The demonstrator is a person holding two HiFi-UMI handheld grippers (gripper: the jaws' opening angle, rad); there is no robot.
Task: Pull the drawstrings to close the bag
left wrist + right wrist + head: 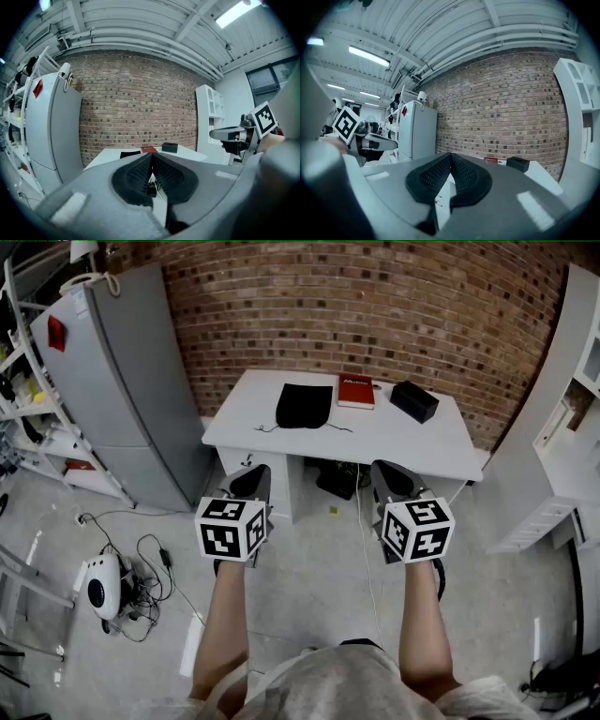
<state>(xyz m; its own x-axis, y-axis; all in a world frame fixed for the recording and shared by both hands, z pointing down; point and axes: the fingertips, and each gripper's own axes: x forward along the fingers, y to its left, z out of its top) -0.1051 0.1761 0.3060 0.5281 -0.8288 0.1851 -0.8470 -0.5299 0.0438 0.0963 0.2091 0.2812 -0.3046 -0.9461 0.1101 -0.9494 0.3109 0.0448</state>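
Observation:
A black drawstring bag [304,405] lies flat on the white table [403,442], its thin strings trailing off its near corners to left and right. The bag shows small in the left gripper view as a dark patch [130,153] on the tabletop. My left gripper [247,474] and right gripper [388,472] are held side by side over the floor, well short of the table's near edge. Both are shut with nothing between the pads. Each gripper's jaw tips meet in its own view, left [151,157] and right [450,156].
A red book [356,391] and a black box [413,400] lie on the table right of the bag. A grey fridge [117,381] stands at the left, white shelving [562,427] at the right. Cables and a white device [103,586] lie on the floor at left.

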